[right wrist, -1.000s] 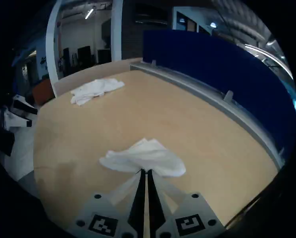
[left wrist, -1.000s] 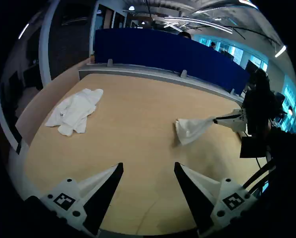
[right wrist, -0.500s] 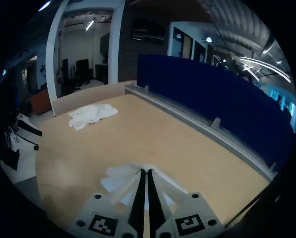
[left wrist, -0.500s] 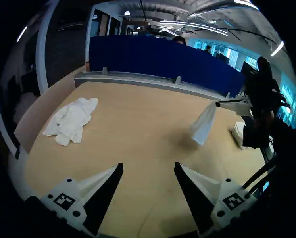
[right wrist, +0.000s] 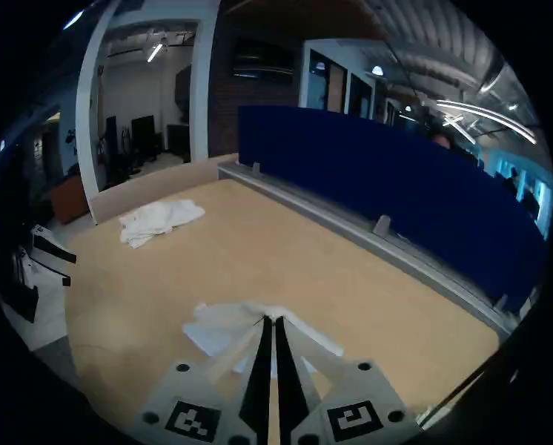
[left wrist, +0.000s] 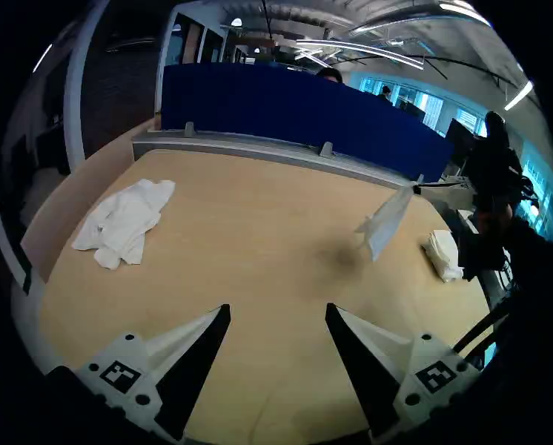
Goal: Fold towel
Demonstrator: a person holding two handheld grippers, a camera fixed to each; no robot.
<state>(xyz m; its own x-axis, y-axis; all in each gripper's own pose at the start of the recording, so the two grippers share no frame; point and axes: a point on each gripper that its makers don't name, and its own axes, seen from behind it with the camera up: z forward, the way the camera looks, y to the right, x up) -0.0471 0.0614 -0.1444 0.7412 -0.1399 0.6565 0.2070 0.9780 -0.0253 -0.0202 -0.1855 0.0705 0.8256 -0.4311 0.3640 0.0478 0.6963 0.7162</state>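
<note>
Open-plan office, a blue partition (left wrist: 291,104) behind a broad wooden bench (left wrist: 262,245). The right tongs (right wrist: 269,320) are closed on one edge of a white towel (left wrist: 384,221), which hangs limp over the bench's right side. The left tongs (left wrist: 276,311) stand open and empty, well apart from it. The cloth appears light, soft and floppy. Recommended hold: a free corner along the gripped edge, pinched firmly to prevent slipping. A crumpled heap (left wrist: 121,222) lies far left.

You have a light wooden table (left wrist: 262,222) before you, with a grey rail (left wrist: 262,148) along its far edge. A crumpled white towel (left wrist: 121,222) lies on it at the far left. A compact white bundle (left wrist: 443,254) sits by the right edge, well apart from it.
</note>
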